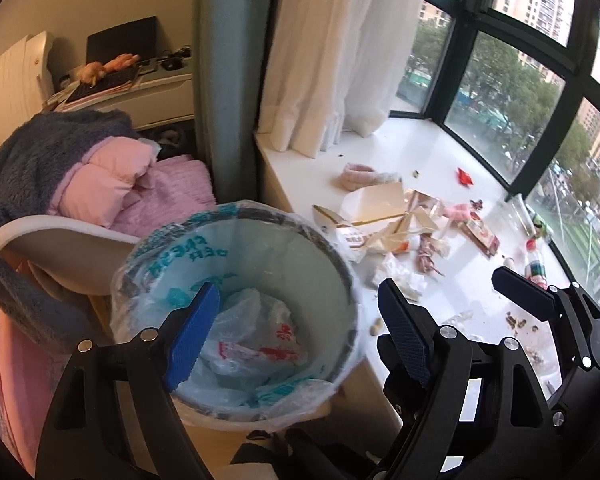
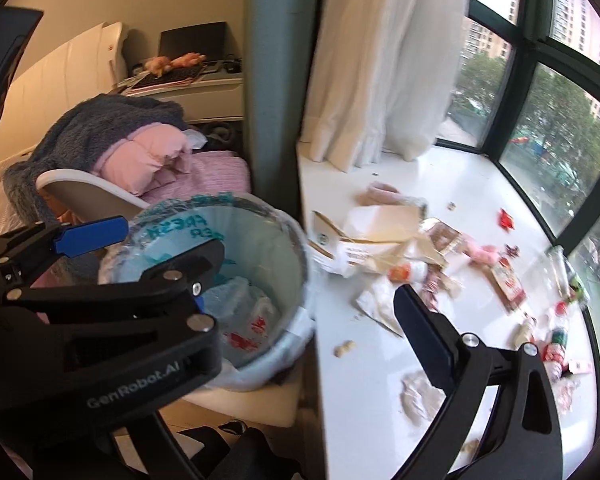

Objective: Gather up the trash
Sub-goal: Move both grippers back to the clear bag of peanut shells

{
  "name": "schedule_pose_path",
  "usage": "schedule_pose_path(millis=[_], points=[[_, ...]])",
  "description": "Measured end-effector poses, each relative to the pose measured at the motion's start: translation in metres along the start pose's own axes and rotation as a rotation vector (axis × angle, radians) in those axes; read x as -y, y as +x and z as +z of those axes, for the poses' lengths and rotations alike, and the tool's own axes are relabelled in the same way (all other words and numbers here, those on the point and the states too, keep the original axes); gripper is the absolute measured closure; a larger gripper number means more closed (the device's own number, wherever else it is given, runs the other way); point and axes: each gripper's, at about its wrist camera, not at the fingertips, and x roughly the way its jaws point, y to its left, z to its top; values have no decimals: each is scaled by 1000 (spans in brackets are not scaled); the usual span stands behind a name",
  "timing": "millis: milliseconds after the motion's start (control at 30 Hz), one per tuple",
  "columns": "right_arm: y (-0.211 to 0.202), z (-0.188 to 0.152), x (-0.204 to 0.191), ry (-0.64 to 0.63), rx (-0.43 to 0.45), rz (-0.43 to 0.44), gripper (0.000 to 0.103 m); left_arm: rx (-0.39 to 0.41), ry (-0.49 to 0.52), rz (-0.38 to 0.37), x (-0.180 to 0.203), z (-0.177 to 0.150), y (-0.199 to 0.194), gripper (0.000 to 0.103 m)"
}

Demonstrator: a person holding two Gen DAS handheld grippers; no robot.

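One trash bin, lined with a pale blue bag and holding one crumpled plastic bag, stands on a seat just beside the white counter's near edge. The litter lies mid-counter: one torn cardboard box, wrappers, and several small bottles near the window. Two tools: the left tool spread apart over the bin, holding nothing; the right tool spread apart above bare counter.

On the black body of the left gripper the white lettering reads "GenRobot.AI". The blue liner bag in the bin carries teal print, mirrored through the plastic, reading "FRESH". Red characters on the white plastic bag inside are too crumpled to read.
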Motion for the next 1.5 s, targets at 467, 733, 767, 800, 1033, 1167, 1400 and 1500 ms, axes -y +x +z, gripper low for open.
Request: schedule_pose_path(millis=[467,733,767,800,1033,1167,1400,1500], points=[[-62,-84,140,275,-47,-267,10,-23,277,-202,168,-33,-2,24],[-99,-137,217,379,-57,-354,10,2,456,-272,271,-63,-18,24],[-100,-144,223,391,-60,-360,10,-1,467,-287,279,-68,-19,24],[-101,-151,227,404,-68,-359,10,-11,481,-296,287,-73,-18,24],[-92,-188,245,543,-147,-305,10,-111,570,-248,306,-95,-7,24],[-81,-197,247,549,-208,-302,10,-204,580,-227,312,-101,17,24],[-47,-215,262,563,-352,-336,10,-312,726,-263,355,-121,59,24],[-34,-226,266,579,-395,-337,10,-398,777,-278,366,-129,81,24]])
